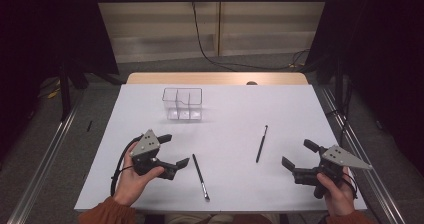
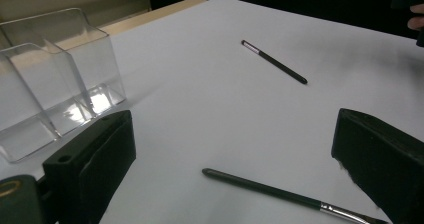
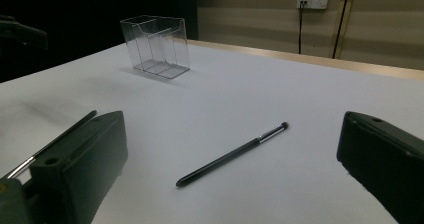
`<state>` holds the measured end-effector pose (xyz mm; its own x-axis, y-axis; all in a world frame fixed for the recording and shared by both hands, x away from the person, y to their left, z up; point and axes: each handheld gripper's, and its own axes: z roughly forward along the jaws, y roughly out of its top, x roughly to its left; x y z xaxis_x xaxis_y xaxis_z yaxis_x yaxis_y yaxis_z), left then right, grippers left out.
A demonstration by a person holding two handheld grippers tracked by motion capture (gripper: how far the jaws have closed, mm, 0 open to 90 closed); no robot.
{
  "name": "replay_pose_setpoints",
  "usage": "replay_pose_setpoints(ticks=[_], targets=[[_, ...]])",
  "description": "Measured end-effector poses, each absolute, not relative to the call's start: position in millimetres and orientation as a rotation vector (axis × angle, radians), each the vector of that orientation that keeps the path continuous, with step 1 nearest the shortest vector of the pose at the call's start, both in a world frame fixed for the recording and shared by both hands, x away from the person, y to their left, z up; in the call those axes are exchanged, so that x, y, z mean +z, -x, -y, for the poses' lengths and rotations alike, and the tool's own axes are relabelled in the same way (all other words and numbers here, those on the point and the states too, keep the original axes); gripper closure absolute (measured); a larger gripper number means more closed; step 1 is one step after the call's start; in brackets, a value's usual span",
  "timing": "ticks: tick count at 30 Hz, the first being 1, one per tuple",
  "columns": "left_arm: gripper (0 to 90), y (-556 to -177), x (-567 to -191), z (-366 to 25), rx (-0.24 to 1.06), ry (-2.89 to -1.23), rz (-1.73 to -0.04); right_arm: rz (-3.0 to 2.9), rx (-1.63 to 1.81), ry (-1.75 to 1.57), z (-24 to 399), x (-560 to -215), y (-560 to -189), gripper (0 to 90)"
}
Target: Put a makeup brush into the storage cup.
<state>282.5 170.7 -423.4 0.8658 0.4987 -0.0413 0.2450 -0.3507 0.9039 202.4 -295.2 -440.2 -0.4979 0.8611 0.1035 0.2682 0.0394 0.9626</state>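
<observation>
In the left gripper view the near brush [image 2: 280, 191] loses its bristle tip behind the claw's jaw, and the clear organizer [image 2: 50, 79] is cut at the left edge.

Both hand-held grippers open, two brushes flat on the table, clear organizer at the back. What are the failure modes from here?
1. The left brush and right brush are thin and lie flat on the table, so jaws may slide over them or roll them away.
2. The clear organizer looks light and has narrow compartments; a tilted brush could catch a divider or push it over.
3. The left hand-held gripper and right hand-held gripper could collide there.
</observation>
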Motion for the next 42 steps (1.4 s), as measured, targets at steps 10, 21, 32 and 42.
replay_pose_setpoints(ticks=[10, 21, 32, 42], targets=[[4.8, -291.1, -423.5, -156.3, 0.207, -2.055, -0.464, -1.809, 1.479, -1.137, 294.5, -440.3, -202.3, 0.0], [4.8, -304.0, -425.0, -137.2, 0.168, -2.189, -0.399, -1.821, 1.476, -1.131, 294.4, -440.5, -202.4, 0.0], [6.4, -316.1, -422.9, -123.9, 0.126, -2.293, -0.322, -1.826, 1.476, -1.129, 294.2, -440.6, -202.4, 0.0], [7.6, -322.2, -421.6, -109.5, 0.076, -2.448, -0.200, -1.828, 1.481, -1.125, 294.3, -440.4, -202.1, 0.0]])
